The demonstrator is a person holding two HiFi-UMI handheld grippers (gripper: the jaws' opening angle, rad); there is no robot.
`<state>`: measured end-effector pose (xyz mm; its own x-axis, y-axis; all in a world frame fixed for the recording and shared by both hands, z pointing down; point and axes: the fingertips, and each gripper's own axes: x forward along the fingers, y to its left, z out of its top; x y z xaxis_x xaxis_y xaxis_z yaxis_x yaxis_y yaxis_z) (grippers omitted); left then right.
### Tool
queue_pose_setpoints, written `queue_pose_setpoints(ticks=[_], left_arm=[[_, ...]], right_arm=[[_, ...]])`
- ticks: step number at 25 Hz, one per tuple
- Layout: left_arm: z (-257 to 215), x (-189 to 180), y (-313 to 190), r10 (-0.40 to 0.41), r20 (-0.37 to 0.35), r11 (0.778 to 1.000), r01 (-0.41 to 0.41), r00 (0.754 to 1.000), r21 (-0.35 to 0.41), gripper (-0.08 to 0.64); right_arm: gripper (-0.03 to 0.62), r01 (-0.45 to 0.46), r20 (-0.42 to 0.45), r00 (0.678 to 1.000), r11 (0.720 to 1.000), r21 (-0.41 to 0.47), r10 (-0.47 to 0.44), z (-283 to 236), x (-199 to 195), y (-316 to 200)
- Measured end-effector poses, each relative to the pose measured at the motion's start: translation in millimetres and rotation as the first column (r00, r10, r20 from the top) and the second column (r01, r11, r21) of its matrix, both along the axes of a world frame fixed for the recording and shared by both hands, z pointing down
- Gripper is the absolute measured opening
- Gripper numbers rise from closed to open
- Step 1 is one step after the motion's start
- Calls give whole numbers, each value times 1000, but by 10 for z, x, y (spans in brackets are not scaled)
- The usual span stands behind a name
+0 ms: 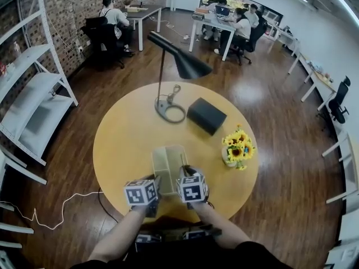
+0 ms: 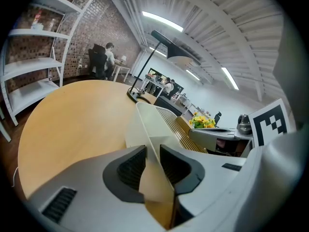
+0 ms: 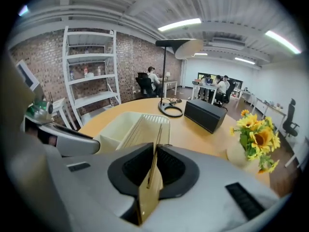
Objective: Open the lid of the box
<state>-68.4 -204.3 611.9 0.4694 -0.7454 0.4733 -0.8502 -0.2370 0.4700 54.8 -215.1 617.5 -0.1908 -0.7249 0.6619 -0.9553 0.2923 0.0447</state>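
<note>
Cream box [image 1: 170, 160], tan table [image 1: 120, 139], black lamp [image 1: 187, 65], yellow sunflowers [image 1: 239, 144], red brick wall [image 1: 84, 15]

Two grippers are counted, the left gripper [image 1: 156, 180] and the right gripper [image 1: 183, 172] — one box [image 1: 168, 157] at their jaws and, beyond them on one table [image 1: 123, 139], one lamp [image 1: 185, 63], one black case [image 1: 206, 115] and one sunflower pot [image 1: 236, 147].

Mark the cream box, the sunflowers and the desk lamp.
cream box [image 1: 168, 160]: head view, on its top face, just ahead of the grippers.
sunflowers [image 1: 240, 143]: head view, on the yellow blooms.
desk lamp [image 1: 190, 66]: head view, on the black shade.
</note>
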Motion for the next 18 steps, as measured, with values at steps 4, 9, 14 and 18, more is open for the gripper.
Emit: queue_pose_setpoints(ticks=[4, 9, 14, 18], left_arm=[[16, 5, 10, 2, 4, 1000, -2, 1000, -10, 87], [5, -7, 15, -7, -19, 1000, 7, 1000, -11, 87], [21, -19, 16, -19, -27, 1000, 19, 999, -14, 87], [5, -32, 18, -12, -14, 1000, 12, 1000, -1, 87]], right_arm=[[17, -16, 61, 998, 995, 94, 11, -239, -18, -9], [17, -44, 136, 991, 979, 200, 17, -734, 190, -26], [17, -96, 83, 993, 979, 177, 82, -584, 798, -2], [17, -172, 38, 985, 983, 70, 170, 3, 1332, 140]])
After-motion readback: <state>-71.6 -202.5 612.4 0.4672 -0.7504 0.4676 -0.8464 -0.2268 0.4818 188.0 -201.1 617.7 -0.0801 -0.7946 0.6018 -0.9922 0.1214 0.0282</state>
